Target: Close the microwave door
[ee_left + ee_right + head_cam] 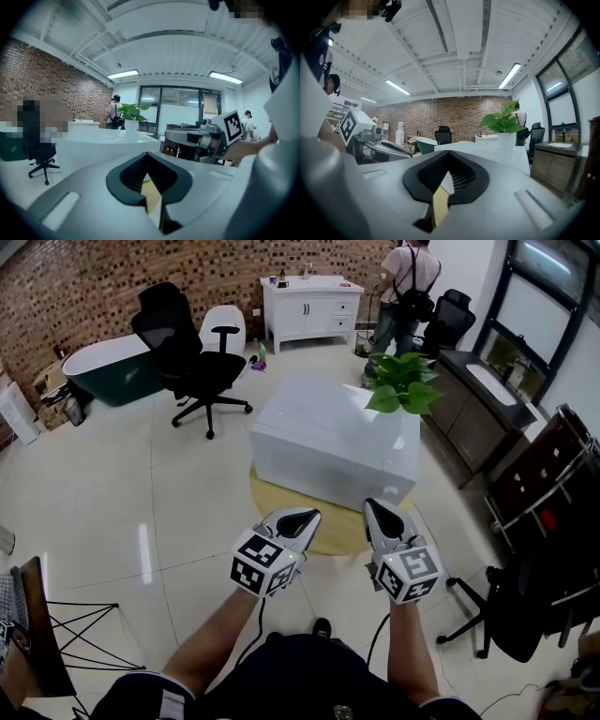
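Observation:
No microwave shows in any view. Both grippers are held side by side at waist height above the pale tiled floor, pointing at a white block table (328,442). My left gripper (300,518) has its jaws together with nothing between them, as the left gripper view (146,163) confirms. My right gripper (378,515) is likewise shut and empty, seen again in the right gripper view (447,161). Each gripper appears at the edge of the other's view: the right gripper (174,136) with its marker cube, the left gripper (401,151) beside mine.
A potted plant (403,381) stands on the white table's far right corner, over a round yellow rug (330,526). A black office chair (192,357), a dark bathtub (108,367) and a white cabinet (309,306) lie beyond. A person (410,282) stands at the back. Dark counter (487,390) on the right.

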Motion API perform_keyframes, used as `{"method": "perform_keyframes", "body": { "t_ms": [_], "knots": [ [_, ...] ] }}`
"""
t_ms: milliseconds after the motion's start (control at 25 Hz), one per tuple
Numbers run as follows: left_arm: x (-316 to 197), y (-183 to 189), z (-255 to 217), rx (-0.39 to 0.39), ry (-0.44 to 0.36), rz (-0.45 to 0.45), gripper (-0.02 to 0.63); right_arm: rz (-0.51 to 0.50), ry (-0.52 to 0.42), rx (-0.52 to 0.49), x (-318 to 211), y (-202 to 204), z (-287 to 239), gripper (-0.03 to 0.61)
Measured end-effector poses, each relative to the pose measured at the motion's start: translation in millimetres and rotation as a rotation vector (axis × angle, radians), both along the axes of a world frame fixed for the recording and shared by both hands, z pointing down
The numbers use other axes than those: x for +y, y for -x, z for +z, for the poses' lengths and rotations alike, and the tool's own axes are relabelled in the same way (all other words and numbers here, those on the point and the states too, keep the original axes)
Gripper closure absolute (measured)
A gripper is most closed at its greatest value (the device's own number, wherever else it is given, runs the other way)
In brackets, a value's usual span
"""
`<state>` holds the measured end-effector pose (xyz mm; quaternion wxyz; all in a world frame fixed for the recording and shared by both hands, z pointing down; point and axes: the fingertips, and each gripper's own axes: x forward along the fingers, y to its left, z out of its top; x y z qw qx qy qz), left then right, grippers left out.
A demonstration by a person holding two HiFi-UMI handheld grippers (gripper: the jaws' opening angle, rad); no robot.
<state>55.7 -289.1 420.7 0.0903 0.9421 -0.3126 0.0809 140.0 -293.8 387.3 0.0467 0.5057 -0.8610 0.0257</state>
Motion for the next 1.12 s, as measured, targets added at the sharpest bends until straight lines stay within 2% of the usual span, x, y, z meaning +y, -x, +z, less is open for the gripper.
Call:
{"method": "perform_keyframes", "body": {
  "t_ms": [1120],
  "knots": [
    [5.4, -4.2, -2.1, 0.010, -0.005, 0.014, 0.603, 0.004, 0.002, -0.012, 1.3, 1.8, -2.7, 0.578]
  ]
}}
